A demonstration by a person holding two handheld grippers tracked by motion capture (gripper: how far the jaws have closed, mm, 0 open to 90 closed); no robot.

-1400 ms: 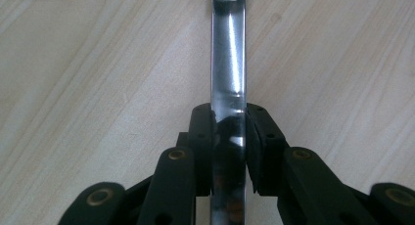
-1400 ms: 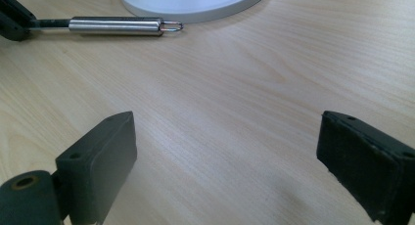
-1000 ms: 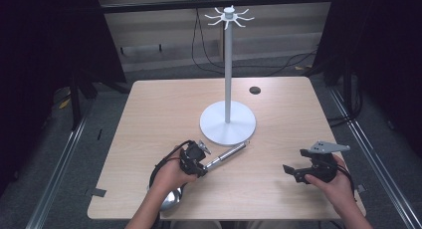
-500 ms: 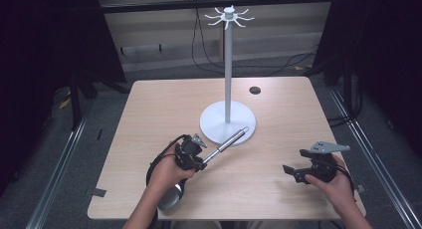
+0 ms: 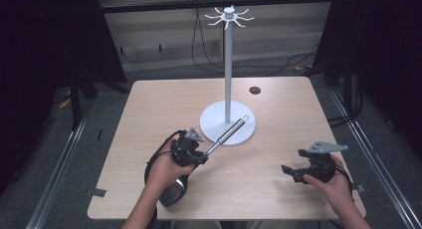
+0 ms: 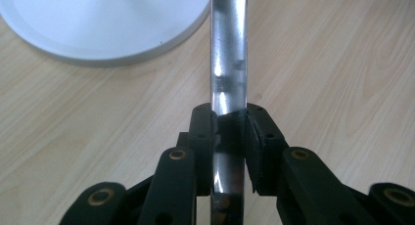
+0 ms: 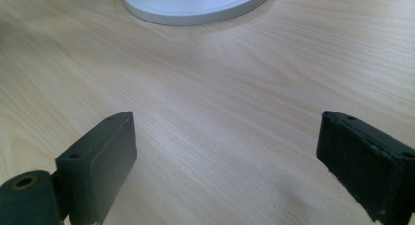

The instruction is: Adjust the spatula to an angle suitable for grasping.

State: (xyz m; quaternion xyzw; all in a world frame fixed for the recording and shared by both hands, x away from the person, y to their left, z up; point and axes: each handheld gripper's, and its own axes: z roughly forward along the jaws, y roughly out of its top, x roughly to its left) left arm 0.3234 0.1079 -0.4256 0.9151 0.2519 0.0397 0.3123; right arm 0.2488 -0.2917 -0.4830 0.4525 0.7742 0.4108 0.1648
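Observation:
A steel-handled utensil (image 5: 230,130) slants up and to the right from my left gripper (image 5: 200,153), its loop end over the edge of the white stand's round base (image 5: 214,123). A dark rounded end (image 5: 171,193) of the utensil shows below the person's left hand. In the left gripper view the jaws of my left gripper (image 6: 230,120) are shut on the shiny handle (image 6: 228,54), with the base (image 6: 98,24) beyond. The stand's pole (image 5: 228,64) carries a ring of hooks on top. My right gripper (image 5: 289,170) rests low at the table's right, open, nothing between the pads of the gripper (image 7: 225,137).
The light wooden table (image 5: 164,104) has a small black round spot (image 5: 255,90) at the back right. In the right gripper view the stand's base (image 7: 195,2) lies ahead. Cables run along the floor behind the table.
The left hand has lifted the utensil off the table; its handle now tilts higher, with the loop end over the stand's base. The right hand has not moved.

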